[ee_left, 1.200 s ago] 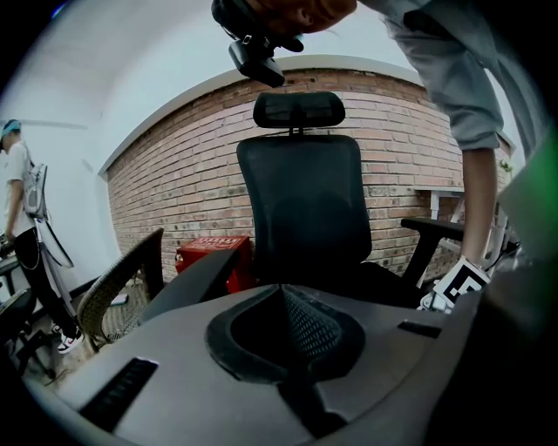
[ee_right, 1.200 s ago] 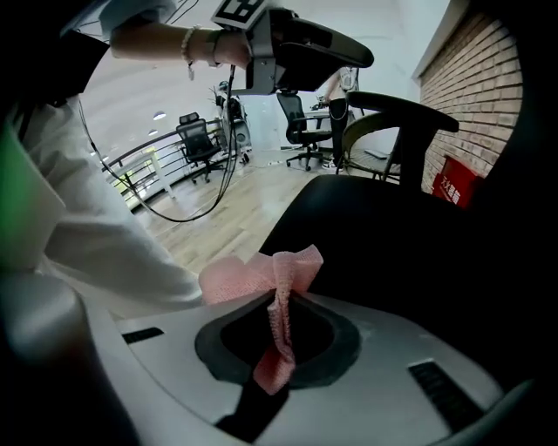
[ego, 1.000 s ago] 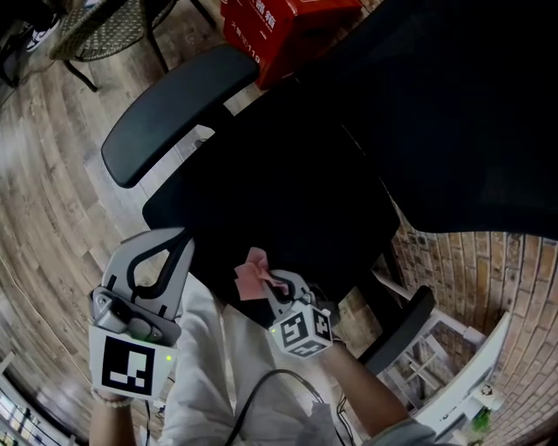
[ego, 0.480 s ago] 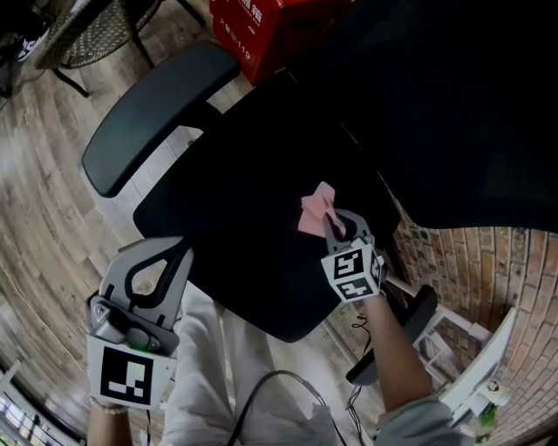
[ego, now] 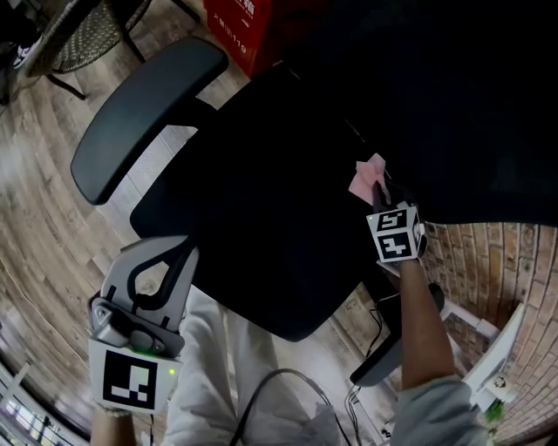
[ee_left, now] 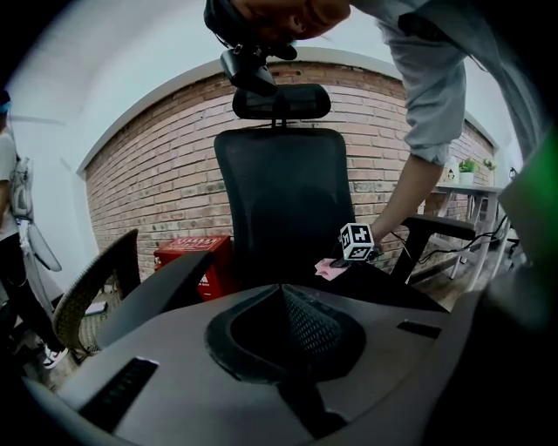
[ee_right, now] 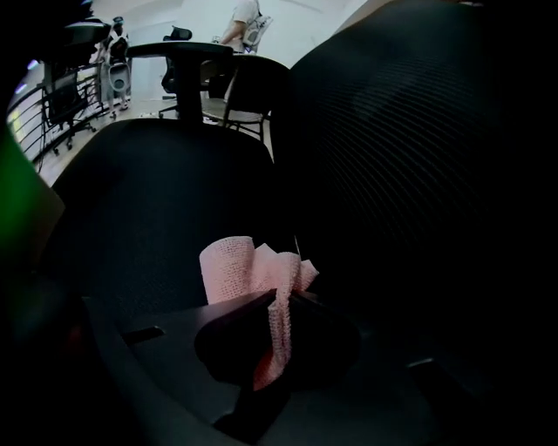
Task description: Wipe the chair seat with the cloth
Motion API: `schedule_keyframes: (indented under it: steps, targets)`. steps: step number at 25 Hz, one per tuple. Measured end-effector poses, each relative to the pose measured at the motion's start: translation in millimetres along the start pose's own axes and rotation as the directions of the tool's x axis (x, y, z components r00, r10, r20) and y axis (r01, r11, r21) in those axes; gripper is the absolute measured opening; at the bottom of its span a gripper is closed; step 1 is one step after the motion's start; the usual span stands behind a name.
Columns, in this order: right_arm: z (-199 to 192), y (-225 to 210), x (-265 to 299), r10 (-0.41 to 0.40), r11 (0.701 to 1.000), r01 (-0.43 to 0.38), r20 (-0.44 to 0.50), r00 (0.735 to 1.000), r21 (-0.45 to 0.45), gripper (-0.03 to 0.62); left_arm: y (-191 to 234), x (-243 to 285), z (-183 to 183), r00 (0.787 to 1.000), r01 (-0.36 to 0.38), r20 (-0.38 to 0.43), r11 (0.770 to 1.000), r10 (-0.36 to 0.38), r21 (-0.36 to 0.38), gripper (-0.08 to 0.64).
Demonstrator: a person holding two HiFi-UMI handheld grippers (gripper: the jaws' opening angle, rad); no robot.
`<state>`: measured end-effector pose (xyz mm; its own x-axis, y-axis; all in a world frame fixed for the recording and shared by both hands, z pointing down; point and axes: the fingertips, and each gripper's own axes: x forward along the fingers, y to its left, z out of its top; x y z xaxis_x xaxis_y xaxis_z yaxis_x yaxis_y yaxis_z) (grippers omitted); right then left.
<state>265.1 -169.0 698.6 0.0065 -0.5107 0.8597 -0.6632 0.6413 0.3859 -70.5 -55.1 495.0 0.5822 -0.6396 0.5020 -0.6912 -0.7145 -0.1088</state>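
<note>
Since a second ago the right gripper (ego: 377, 189), clamped on the pink cloth (ego: 364, 177), has swept across the seat (ego: 261, 183) from front edge to rear, right beside the backrest (ego: 453, 104). The left gripper (ego: 167, 254) hangs off the front corner, jaws together on nothing. An armrest (ego: 139, 113) and a red box (ego: 240, 22) lie beyond.

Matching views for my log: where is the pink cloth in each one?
Head view: pink cloth right of centre, at the rear of the seat.
Left gripper view: small, right of centre, on the seat.
Right gripper view: lower centre, clamped between the jaws.
Shared landmark: the black backrest.
</note>
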Motion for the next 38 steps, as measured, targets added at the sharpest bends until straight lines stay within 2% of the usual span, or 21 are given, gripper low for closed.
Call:
schedule_keyframes:
  steps: [3, 8, 11, 17, 22, 27, 32, 38]
  targets:
    - [-10.5, -5.7, -2.3, -0.017, 0.999, 0.018, -0.032, 0.999, 0.041, 0.055, -1.9, 2.8, 3.3, 1.0, 0.011, 0.004, 1.0, -0.011, 0.001, 0.018]
    - [-9.6, 11.5, -8.8, 0.001, 0.999, 0.0, -0.037, 0.999, 0.05, 0.055, -1.0, 3.6, 9.8, 0.999, 0.031, 0.021, 0.999, -0.032, 0.021, 0.018]
    - [-9.2, 28.5, -14.7, -0.001, 0.992, 0.005, -0.035, 0.999, 0.127, 0.055, 2.7, 2.1, 10.8, 0.999, 0.033, 0.023, 0.999, -0.033, 0.013, 0.018]
    - [-8.3, 77.4, -40.1, -0.009, 0.957, 0.01, -0.005, 1.0, 0.289, 0.055, 9.1, -0.5, 21.4, 0.998, 0.044, 0.048, 0.999, -0.045, 0.022, 0.018]
    - [-12.2, 127.6, -68.5, 0.012, 0.94, -0.017, 0.019, 1.0, 0.341, 0.055, 9.9, -4.1, 26.6, 0.996, 0.065, 0.059, 0.997, -0.068, 0.045, 0.018]
    - [-11.2, 185.3, -98.0, 0.076, 0.953, -0.082, 0.031, 0.997, 0.291, 0.055, 4.1, -3.7, 25.7, 0.995, 0.084, 0.058, 0.995, -0.086, 0.047, 0.018]
    - [-11.7, 227.9, -125.7, 0.14, 0.971, -0.148, 0.057, 0.989, 0.188, 0.055, -3.4, 0.0, 25.6, 0.994, 0.092, 0.056, 0.995, -0.094, 0.04, 0.018]
    - [-31.1, 283.8, -161.2, 0.238, 0.965, -0.242, 0.048, 0.97, 0.104, 0.055, -7.9, 2.8, 23.6, 0.993, 0.103, 0.051, 0.994, -0.106, 0.044, 0.018]
